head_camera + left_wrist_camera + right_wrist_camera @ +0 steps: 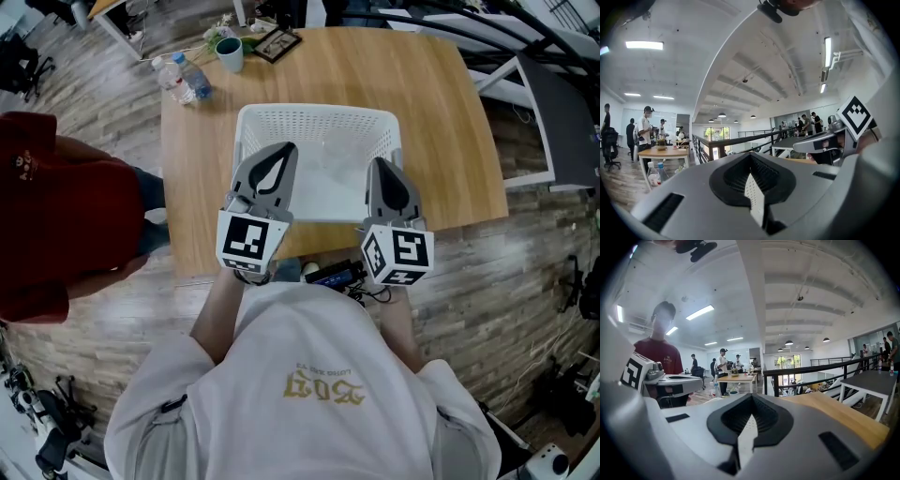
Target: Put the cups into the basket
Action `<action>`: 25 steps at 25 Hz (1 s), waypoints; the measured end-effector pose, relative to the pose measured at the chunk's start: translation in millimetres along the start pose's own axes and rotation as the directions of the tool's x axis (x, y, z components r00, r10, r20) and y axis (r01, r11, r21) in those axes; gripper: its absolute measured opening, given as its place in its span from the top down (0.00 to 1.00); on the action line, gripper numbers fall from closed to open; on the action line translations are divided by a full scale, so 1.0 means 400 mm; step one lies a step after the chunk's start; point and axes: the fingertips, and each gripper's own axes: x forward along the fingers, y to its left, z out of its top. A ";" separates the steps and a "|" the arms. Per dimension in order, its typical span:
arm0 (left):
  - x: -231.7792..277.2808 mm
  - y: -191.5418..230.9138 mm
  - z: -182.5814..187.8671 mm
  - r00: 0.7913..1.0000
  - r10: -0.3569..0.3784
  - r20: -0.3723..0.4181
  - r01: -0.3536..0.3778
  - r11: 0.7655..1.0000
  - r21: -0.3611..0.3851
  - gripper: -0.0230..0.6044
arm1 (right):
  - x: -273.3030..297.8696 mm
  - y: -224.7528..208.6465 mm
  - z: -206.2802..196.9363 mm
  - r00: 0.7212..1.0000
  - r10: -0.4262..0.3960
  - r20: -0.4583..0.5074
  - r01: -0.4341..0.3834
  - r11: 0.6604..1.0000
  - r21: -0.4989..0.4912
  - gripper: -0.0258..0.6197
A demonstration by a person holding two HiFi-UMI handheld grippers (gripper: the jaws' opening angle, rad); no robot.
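Basket (314, 112) on table (431, 122), left tool (277, 159), right tool (384, 173) both closed, empty, shirt print (325, 386) illegible

Water bottles (192, 81) and a picture frame (277, 43) sit on the table (431, 122).

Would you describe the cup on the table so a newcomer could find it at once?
Start at the wooden table holding the white basket. In the table's far left corner the cup stands between the water bottles and a picture frame. Dark green and open-topped, it differs from the clear bottles and the flat frame.
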 end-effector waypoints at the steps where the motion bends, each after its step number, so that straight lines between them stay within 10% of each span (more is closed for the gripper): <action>1: -0.012 -0.005 0.002 1.000 -0.002 0.004 0.002 1.000 -0.001 0.95 | -0.008 0.002 0.001 1.000 -0.001 0.005 0.001 1.000 0.001 0.94; 25: -0.094 -0.041 0.019 1.000 0.012 0.020 -0.012 1.000 -0.013 0.95 | -0.094 0.043 0.033 0.997 0.016 0.075 -0.014 1.000 -0.018 0.94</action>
